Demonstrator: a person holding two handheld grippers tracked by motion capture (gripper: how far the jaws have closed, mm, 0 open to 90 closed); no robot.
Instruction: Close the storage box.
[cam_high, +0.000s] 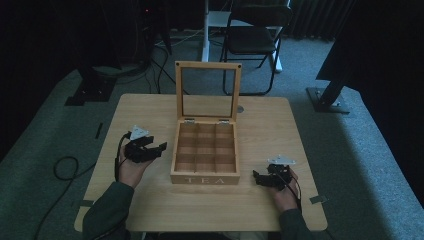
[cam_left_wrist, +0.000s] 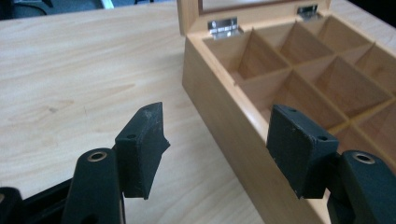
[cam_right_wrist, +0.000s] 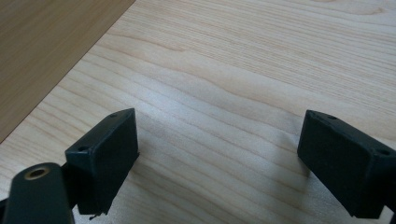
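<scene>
Tea box (cam_high: 205, 150) lid up, compartments bare. Both grippers' fingers (cam_left_wrist: 140, 149) released, grasping nothing. Probably idle; next needs a target.

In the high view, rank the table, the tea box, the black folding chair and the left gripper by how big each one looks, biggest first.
1. Table, by far the largest.
2. Tea box with its raised lid, and the black folding chair: these look alike, and the chair stands farther from the camera, so I will not rank them.
3. Left gripper, smallest.
</scene>
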